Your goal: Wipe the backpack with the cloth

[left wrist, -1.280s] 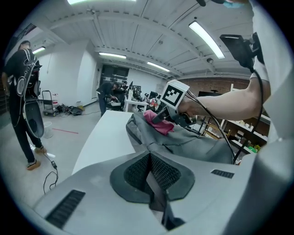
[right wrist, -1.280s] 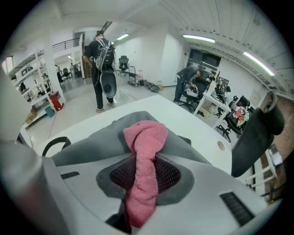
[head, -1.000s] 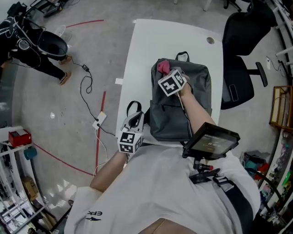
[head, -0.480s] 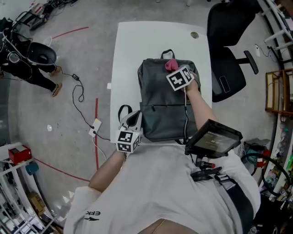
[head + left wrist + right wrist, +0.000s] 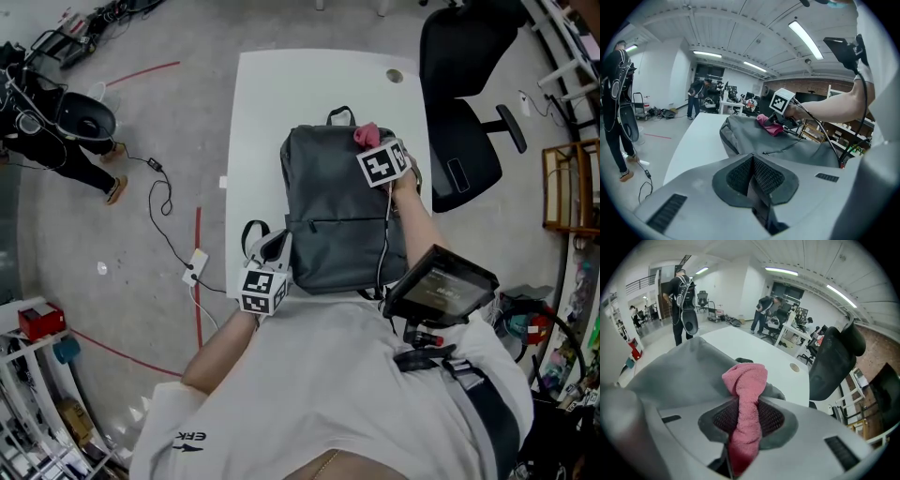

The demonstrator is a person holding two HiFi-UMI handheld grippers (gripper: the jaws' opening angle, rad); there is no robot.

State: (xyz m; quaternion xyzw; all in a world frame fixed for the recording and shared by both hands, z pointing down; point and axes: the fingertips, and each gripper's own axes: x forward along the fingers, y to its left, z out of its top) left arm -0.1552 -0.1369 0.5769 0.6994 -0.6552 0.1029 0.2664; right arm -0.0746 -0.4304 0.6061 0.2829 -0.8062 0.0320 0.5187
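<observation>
A grey backpack (image 5: 337,206) lies flat on the white table (image 5: 281,84), its carry handle pointing away from me. My right gripper (image 5: 372,145) is shut on a pink cloth (image 5: 366,134), which rests on the pack's top right corner, just right of the handle. In the right gripper view the cloth (image 5: 745,380) bulges out between the pads over the grey fabric (image 5: 689,366). My left gripper (image 5: 274,251) sits at the pack's near left corner, shut on a dark backpack strap (image 5: 757,197). The left gripper view shows the backpack (image 5: 754,136) and cloth (image 5: 768,124) ahead.
A black office chair (image 5: 459,94) stands just right of the table. A cable and power strip (image 5: 195,261) lie on the floor to the left. A person (image 5: 56,112) stands at far left. A dark screen (image 5: 441,286) hangs at my chest.
My right gripper has carried the pink cloth rightward along the backpack's top, from left of the handle to its right. The left gripper has kept its hold at the near left corner.
</observation>
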